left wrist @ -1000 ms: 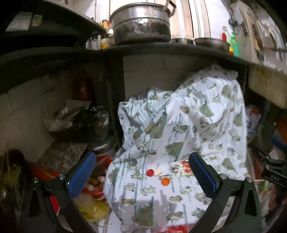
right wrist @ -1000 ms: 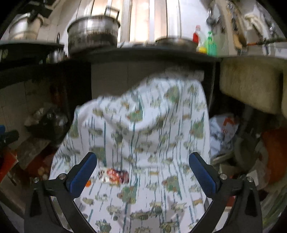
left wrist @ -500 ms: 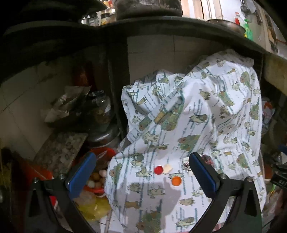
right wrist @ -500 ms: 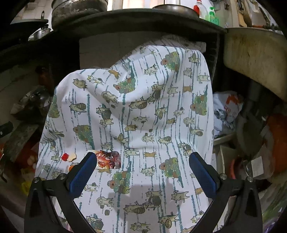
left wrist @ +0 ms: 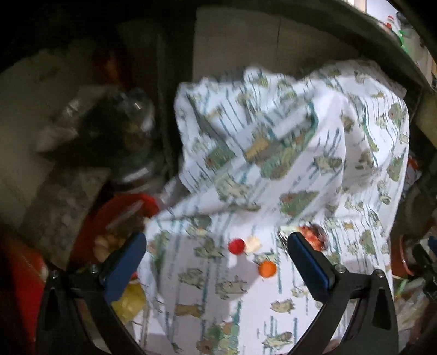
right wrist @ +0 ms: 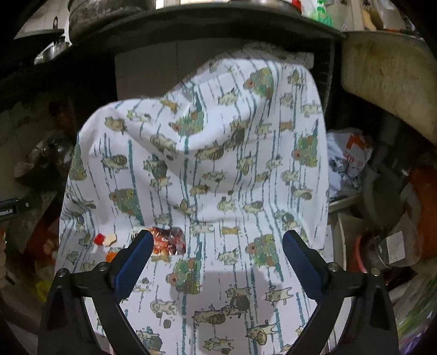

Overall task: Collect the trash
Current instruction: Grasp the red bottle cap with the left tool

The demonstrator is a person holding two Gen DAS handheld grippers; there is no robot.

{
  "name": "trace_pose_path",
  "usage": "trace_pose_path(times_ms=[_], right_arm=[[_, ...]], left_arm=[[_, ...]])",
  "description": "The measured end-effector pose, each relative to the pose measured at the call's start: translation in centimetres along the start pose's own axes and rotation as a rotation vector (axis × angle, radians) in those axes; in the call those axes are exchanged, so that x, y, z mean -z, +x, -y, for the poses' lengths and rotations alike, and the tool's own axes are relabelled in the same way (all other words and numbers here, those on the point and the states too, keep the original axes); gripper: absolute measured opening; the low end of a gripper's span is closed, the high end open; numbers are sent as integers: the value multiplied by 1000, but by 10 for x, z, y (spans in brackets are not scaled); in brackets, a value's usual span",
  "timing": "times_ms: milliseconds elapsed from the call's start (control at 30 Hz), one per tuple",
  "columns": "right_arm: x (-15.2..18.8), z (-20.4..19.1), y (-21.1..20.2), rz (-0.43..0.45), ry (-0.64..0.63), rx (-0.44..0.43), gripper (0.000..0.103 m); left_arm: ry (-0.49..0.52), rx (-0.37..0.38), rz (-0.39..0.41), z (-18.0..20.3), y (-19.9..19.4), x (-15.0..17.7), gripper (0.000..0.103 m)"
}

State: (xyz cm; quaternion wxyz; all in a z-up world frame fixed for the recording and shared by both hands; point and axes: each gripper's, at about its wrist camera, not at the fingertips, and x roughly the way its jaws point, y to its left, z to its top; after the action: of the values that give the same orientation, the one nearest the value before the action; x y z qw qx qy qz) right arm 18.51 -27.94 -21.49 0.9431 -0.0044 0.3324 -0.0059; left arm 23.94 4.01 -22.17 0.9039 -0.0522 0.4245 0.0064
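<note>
A white cloth (left wrist: pixel 273 163) printed with cats is draped over a bulky shape under the counter. On its lower slope lie a red scrap (left wrist: pixel 236 245), a cream scrap (left wrist: pixel 252 243), an orange scrap (left wrist: pixel 267 269) and a shiny red crumpled wrapper (left wrist: pixel 314 236). My left gripper (left wrist: pixel 215 237) is open, with the three scraps between its fingers and untouched. My right gripper (right wrist: pixel 217 234) is wide and its jaws are closing. The wrapper (right wrist: pixel 169 241) lies just inside its left fingertip, with only cloth (right wrist: pixel 218 163) elsewhere between the jaws. The red scrap (right wrist: pixel 99 239) lies left of that finger.
A red bowl (left wrist: pixel 123 210) of small round items and a dark jar (left wrist: pixel 123 128) stand left of the cloth. A crumpled plastic bag (right wrist: pixel 349 158), jars and a stained sink underside (right wrist: pixel 387 82) crowd the right. The dark counter edge (right wrist: pixel 218 19) overhangs everything.
Both grippers have dropped and tilted down toward the cloth. The left one has closed in on the scraps. The right jaws have narrowed slightly beside the wrapper.
</note>
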Motion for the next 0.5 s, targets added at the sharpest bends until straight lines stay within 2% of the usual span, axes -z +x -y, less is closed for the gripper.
trace_pose_path(times_ms=[33, 167, 300, 433, 500], right_arm=[[0, 2, 4, -16, 9, 1, 97], [1, 9, 17, -62, 29, 16, 97], [1, 16, 26, -89, 29, 38, 97], [1, 24, 36, -107, 21, 63, 97], [0, 28, 42, -114, 9, 85, 97]], left_arm=[[-2, 10, -19, 1, 6, 0, 101], [21, 11, -114, 9, 42, -6, 74], [21, 14, -236, 13, 85, -4, 63], [-19, 47, -343, 16, 118, 4, 41], [-77, 63, -371, 12, 130, 7, 40]])
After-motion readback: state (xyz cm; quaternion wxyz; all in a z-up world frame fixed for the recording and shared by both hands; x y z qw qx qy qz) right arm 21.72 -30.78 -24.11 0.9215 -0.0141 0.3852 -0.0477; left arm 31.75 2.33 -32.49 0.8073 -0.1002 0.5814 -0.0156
